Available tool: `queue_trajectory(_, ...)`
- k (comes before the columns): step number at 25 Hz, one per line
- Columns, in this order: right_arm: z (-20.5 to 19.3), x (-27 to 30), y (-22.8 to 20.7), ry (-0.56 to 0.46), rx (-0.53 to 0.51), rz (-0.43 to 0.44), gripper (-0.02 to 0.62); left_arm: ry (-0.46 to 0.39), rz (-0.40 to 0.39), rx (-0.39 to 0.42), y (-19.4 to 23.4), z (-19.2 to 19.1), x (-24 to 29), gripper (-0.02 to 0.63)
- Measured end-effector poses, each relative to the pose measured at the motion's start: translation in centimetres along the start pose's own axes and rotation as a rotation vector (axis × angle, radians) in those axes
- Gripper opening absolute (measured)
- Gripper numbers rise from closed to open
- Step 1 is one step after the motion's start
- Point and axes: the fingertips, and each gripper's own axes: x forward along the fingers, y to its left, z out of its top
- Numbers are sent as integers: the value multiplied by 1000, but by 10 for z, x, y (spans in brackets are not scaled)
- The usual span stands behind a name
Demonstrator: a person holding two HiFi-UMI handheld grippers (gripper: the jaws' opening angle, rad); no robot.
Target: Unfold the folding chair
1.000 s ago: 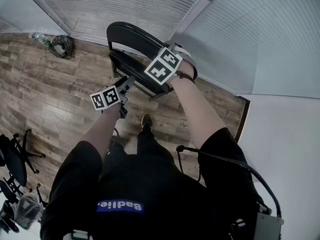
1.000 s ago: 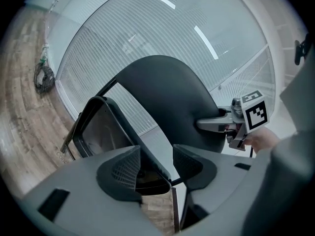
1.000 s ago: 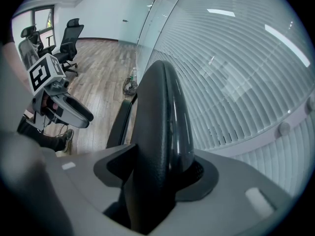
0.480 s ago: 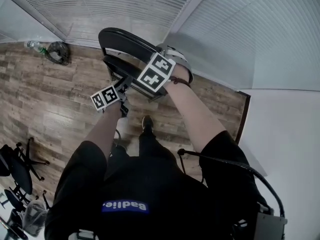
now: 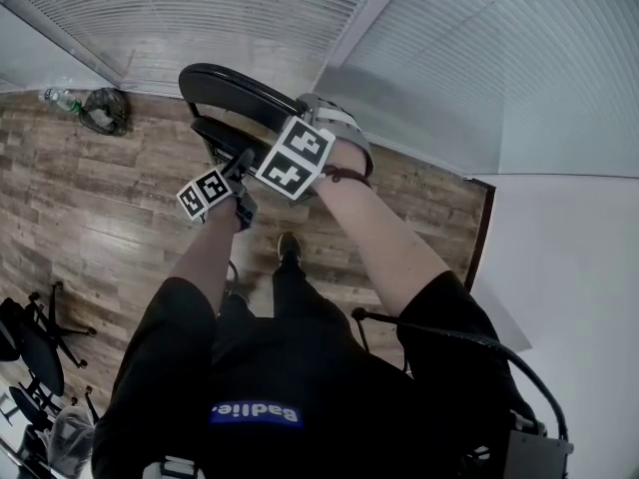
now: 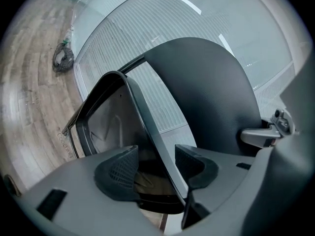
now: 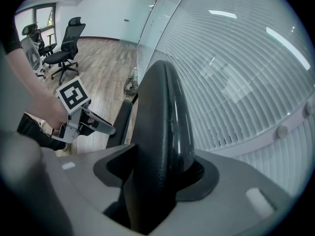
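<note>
The black folding chair stands before the glass wall, its curved backrest (image 5: pixel 225 80) above its seat (image 5: pixel 228 136). My right gripper (image 5: pixel 305 108) is shut on the backrest's top edge, and the padded backrest (image 7: pixel 162 107) fills the gap of the right gripper (image 7: pixel 157 168). My left gripper (image 5: pixel 243 160) sits at the seat's near edge. In the left gripper view the seat's thin rim (image 6: pixel 142 132) runs between the pads of the left gripper (image 6: pixel 156 163) with a gap on each side. Those jaws have been opening, and the backrest (image 6: pixel 206 92) rises behind them.
A dark bag (image 5: pixel 100 108) and a bottle (image 5: pixel 55 96) lie on the wood floor by the glass wall (image 5: pixel 250 18). Office chairs (image 5: pixel 30 347) stand at the lower left. A white wall (image 5: pixel 559 267) closes the right side. The person's foot (image 5: pixel 288 247) is just behind the chair.
The left gripper has sunk a little along the seat's edge and rolled slightly. The right gripper keeps its hold on the backrest. The chair sits further left in the head view.
</note>
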Motion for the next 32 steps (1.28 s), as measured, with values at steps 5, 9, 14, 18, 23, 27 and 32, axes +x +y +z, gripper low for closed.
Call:
queue_trajectory(5,0,-1,2,3,-2,-3,236,-21,3,-22,6,5,6,216)
queue_trajectory(9,0,2,1,5,-3,-5,238,-30,-2,-34,9,8,13,215)
queue_trajectory(14,3,-2,7,4,-9,-10,238,-32,-10,-52,9,6,16,215)
queue_trajectory(18,5,-7,13,4,-14,-18,239,-39,0,-64,12,6,16,213)
queue_trajectory(23,5,-8,17,4,-17,-24,239,-51,-39,-54,7,5,17,143)
queue_trajectory(27,4,-8,19,5,-18,-26,241,-63,-61,-74,4,4,16,107)
queue_trajectory(32,5,-8,19,4,-20,-27,241,-68,-78,-77,5,5,15,101)
